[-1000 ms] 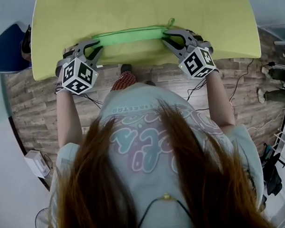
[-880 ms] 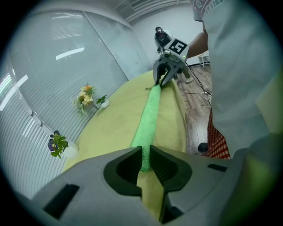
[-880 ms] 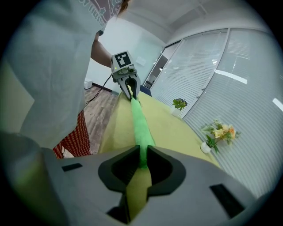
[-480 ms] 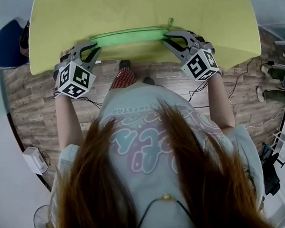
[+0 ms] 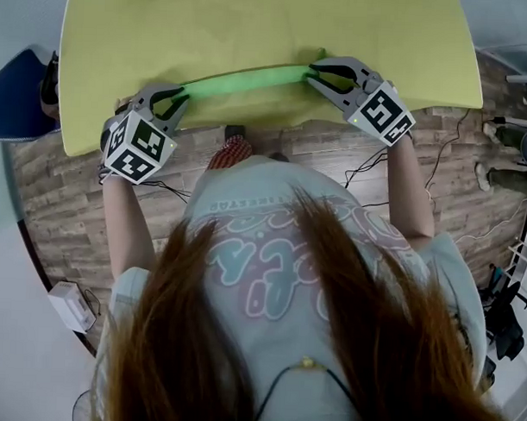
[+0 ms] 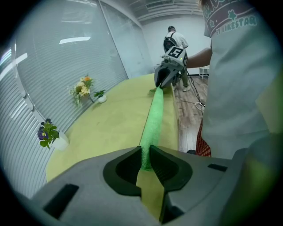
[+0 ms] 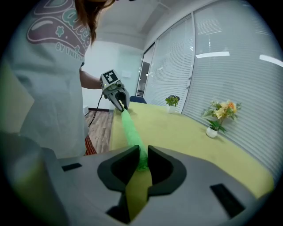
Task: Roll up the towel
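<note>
The green towel [image 5: 242, 79] is a long thin roll stretched taut over the near part of the yellow-green table [image 5: 253, 24]. My left gripper [image 5: 183, 92] is shut on its left end and my right gripper [image 5: 310, 71] on its right end. In the left gripper view the towel [image 6: 152, 119] runs from between my pressing pads [image 6: 145, 159] away to the right gripper [image 6: 164, 77]. In the right gripper view the towel [image 7: 131, 128] leaves my jaws [image 7: 142, 159] and ends at the left gripper [image 7: 119, 99].
Small flower pots [image 6: 84, 86] [image 6: 52, 134] stand along the table's far side by the blinds. A blue chair [image 5: 17, 89] is at the left, with cables and a white box [image 5: 70, 306] on the wooden floor. A person [image 6: 172, 37] stands far off.
The towel went from a flatter band near the table edge to a thin taut roll. The right gripper rolled and rose a little; the left gripper's cube turned slightly.
</note>
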Available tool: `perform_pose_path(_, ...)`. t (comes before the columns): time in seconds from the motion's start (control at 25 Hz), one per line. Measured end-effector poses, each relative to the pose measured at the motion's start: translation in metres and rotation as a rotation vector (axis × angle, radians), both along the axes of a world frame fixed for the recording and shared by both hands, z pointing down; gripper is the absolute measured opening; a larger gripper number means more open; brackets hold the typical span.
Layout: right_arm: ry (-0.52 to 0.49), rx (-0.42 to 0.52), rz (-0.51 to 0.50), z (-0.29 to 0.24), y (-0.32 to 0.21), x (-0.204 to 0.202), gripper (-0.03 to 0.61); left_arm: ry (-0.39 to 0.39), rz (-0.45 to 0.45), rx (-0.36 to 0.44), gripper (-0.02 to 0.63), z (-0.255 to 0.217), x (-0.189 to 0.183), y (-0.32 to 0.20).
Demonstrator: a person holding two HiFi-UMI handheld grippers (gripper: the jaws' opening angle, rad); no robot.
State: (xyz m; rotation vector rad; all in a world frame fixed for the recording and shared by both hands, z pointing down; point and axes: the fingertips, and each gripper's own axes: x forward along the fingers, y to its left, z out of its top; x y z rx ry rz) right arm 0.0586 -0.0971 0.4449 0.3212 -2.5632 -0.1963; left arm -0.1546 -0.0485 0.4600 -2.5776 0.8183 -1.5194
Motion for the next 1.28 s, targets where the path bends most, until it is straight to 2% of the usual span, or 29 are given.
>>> perform_pose_path(0.2,-0.022,-0.019,0.040,-0.003,-0.018,-0.001,0.063,0.010,0.003,0.008,0.060,-0.003,-0.003,-0.018)
perform_pose_path(0.6,0.000,0.016,0.094,0.001,-0.037,-0.006,0.009,0.018,-0.019,0.058,0.058,-0.004,-0.007,-0.038)
perform_pose_path(0.84,-0.017,0.027,0.129,-0.001,-0.041,-0.008,0.008,0.035,-0.054,0.082,0.060,-0.006,-0.011,-0.044)
perform_pose_path(0.96,-0.065,0.064,0.177,-0.016,-0.041,-0.005,0.016,0.083,-0.114,0.131,0.060,-0.014,-0.014,-0.044)
perform_pose_path(1.08,-0.140,0.108,0.236,-0.040,-0.043,-0.002,0.034,0.157,-0.168,0.234,0.060,-0.035,-0.009,-0.046)
perform_pose_path(1.28,-0.288,0.141,0.292,-0.086,-0.038,0.002,0.041,0.356,-0.211,0.347,0.060,-0.084,0.019,-0.040)
